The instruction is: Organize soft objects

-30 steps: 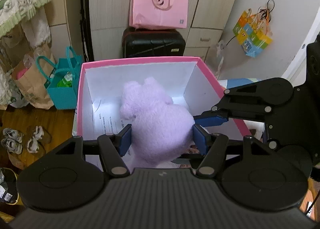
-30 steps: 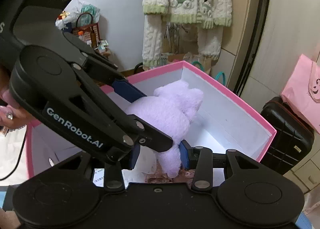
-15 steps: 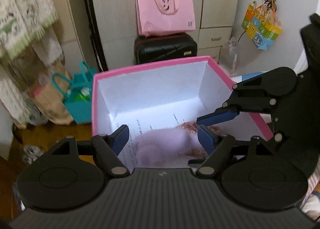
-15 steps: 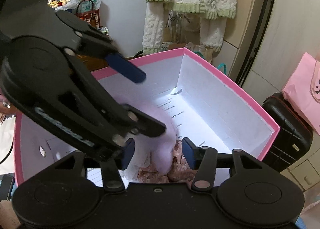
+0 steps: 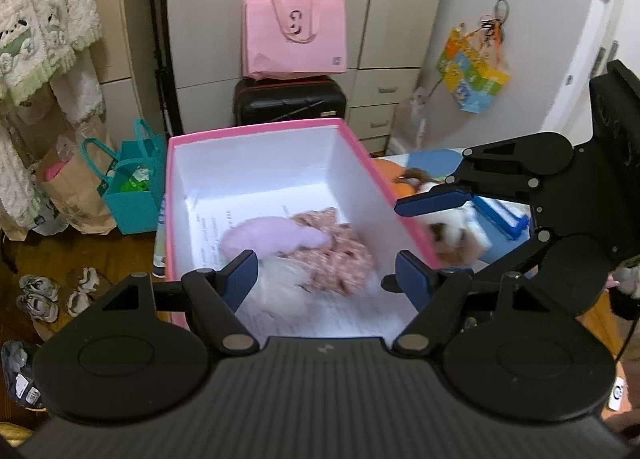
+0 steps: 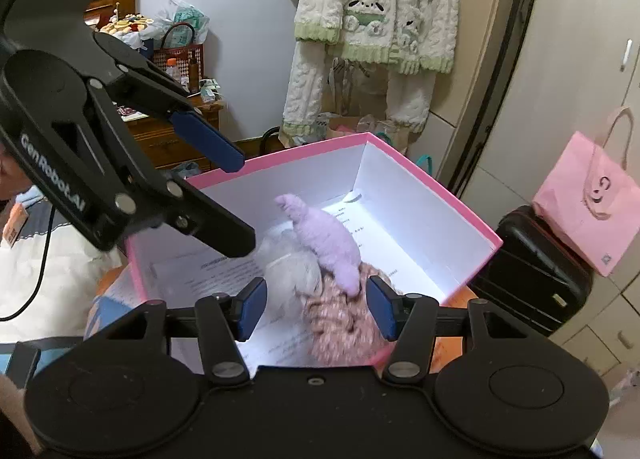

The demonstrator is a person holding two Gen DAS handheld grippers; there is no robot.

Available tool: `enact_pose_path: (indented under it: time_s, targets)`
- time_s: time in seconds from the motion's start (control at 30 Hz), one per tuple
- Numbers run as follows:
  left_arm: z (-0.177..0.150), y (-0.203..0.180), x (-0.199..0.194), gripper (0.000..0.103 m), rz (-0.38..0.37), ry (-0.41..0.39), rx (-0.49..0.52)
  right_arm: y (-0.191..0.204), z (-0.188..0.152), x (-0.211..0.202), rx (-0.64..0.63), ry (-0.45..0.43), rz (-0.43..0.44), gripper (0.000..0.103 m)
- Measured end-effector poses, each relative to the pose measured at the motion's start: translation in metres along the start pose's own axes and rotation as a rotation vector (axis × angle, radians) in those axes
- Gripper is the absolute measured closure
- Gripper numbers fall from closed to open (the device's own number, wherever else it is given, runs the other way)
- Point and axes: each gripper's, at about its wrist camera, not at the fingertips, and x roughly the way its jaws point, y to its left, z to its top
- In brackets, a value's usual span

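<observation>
A pink box (image 5: 256, 129) with white walls stands open below both grippers. Inside it a purple plush toy (image 5: 272, 239) lies on a pink floral soft item (image 5: 336, 255) and a white fluffy one (image 5: 288, 275). My left gripper (image 5: 326, 279) hovers open above the box's near end with nothing between its pads. My right gripper (image 6: 316, 307) is also above the box (image 6: 280, 157), its jaws opening, and the purple plush (image 6: 324, 239) lies free well below them. Each gripper shows in the other's view: the right one (image 5: 412, 239) and the left one (image 6: 228, 195).
A white and brown plush (image 5: 456, 235) and an orange one (image 5: 400, 183) lie right of the box on a blue surface. Behind stand a black suitcase (image 5: 290, 103) with a pink tote (image 5: 296, 39), a teal bag (image 5: 132, 195), a paper bag (image 5: 68, 195). Shoes (image 5: 38, 297) lie on the floor.
Both grippers held the purple plush over the box a second ago. They let go, the plush dropped into the box, and both grippers drew back and up with wider jaws.
</observation>
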Motion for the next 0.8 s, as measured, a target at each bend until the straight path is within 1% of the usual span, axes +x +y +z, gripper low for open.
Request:
enact_pose_path:
  time_s: [0.2, 0.43, 0.63, 0.8]
  targets:
    - [-0.012, -0.042, -0.032, 0.028, -0.009, -0.038, 0.066, 0.012, -0.020, -0.049, -0.024, -0.021, -0.071, 0.040]
    - [-0.019, -0.089, -0.057, 0.028, -0.047, -0.055, 0.143, 0.008, -0.052, -0.109, 0.004, -0.053, -0.130, 0.037]
    - [-0.026, -0.126, -0.056, 0.027, -0.082, -0.040, 0.198, -0.004, -0.091, -0.149, 0.068, -0.104, -0.176, 0.035]
    - [-0.030, -0.153, -0.039, 0.027, -0.137, -0.006, 0.230, -0.022, -0.133, -0.164, 0.211, -0.178, -0.174, 0.035]
